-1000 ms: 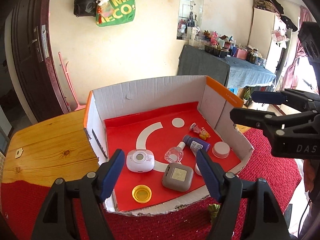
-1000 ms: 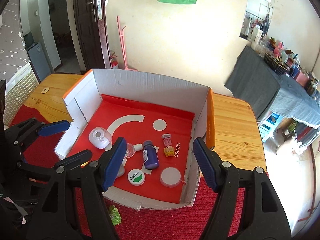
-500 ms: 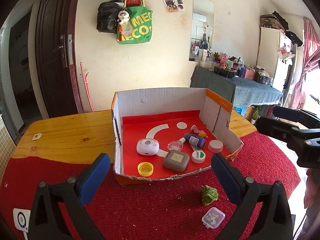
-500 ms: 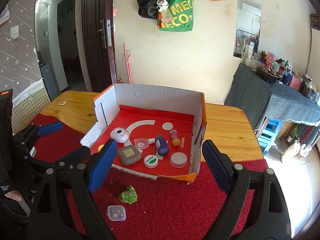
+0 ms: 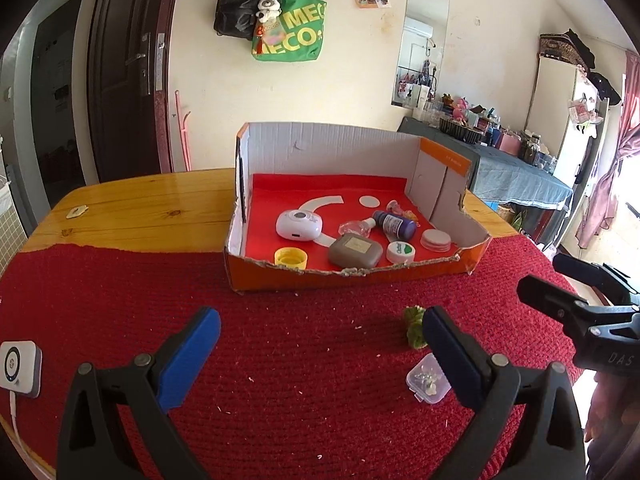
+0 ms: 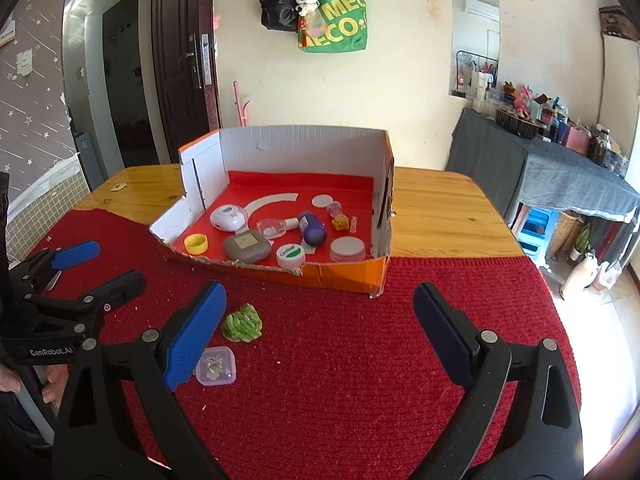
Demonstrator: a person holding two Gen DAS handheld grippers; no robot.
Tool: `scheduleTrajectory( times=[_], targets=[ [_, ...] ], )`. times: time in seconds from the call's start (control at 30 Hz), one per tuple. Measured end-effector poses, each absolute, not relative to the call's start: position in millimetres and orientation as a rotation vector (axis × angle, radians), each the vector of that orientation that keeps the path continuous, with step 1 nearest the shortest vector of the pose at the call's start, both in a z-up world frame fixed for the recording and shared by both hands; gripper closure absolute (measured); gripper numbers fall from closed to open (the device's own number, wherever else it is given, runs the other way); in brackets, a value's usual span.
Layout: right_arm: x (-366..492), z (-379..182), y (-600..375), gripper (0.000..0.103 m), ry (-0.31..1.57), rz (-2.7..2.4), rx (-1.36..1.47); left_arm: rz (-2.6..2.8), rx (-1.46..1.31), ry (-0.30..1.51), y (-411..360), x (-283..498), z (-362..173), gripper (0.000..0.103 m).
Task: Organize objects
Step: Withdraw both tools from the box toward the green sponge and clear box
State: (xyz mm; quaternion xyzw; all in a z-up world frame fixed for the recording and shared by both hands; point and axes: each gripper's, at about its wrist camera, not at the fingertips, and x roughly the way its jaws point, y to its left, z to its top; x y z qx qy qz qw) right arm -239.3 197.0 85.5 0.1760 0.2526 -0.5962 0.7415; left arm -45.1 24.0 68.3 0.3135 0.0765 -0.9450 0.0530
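Observation:
An open cardboard box (image 5: 424, 272) (image 6: 344, 278) with a red floor stands on the table and holds several small things: a white round device (image 5: 298, 225), a grey case (image 5: 355, 251), a yellow cap (image 5: 291, 258), a purple bottle (image 5: 394, 225) and small jars. A green crumpled thing (image 5: 414, 322) (image 6: 243, 323) and a small clear plastic box (image 5: 427, 378) (image 6: 216, 365) lie on the red mat in front of the box. My left gripper (image 5: 320, 354) is open and empty above the mat. My right gripper (image 6: 320, 328) is open and empty, to the right of the clear box.
A red knitted mat (image 5: 280, 344) covers the near half of the wooden table (image 5: 152, 208). A white device with a cable (image 5: 18, 366) lies at the mat's left edge. A dark door and bags on the wall are behind. A cluttered side table (image 6: 560, 160) stands at the right.
Both grippers have pulled back from above the box towards the near edge of the table and lowered. The green thing and the clear box have come into view on the mat.

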Motion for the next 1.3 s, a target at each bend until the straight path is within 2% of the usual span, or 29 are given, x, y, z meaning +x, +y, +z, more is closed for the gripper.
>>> scheduleTrajectory(
  times=[0.2, 0.37, 0.5, 0.87, 1.1, 1.3],
  targets=[
    [-250.6, 42.0, 185.2, 0.007, 0.612, -1.299, 0.494, -2.834, 1.053, 0.226, 25.5, -49.4, 46.9, 0.0],
    [-255.3, 29.1, 180.3, 0.007, 0.623, -1.287, 0.534, -2.835, 1.11, 0.253, 29.3, -50.7, 40.9, 0.0],
    [-262.2, 28.0, 177.1, 0.007, 0.621, -1.304, 0.539, -2.876, 1.198, 0.285, 42.7, -51.2, 34.3, 0.0],
    [-289.9, 32.3, 168.9, 0.007, 0.593, -1.347, 0.58, -2.873, 1.358, 0.181, 72.2, -66.6, 18.7, 0.0],
    [-293.5, 31.4, 165.4, 0.007, 0.586, -1.331, 0.599, -2.811, 1.338, 0.137, 59.0, -71.6, 18.3, 0.0],
    [-287.0, 31.7, 161.0, 0.007, 0.591, -1.302, 0.596, -2.725, 1.336, 0.174, 29.9, -80.7, 17.1, 0.0]
  ],
)
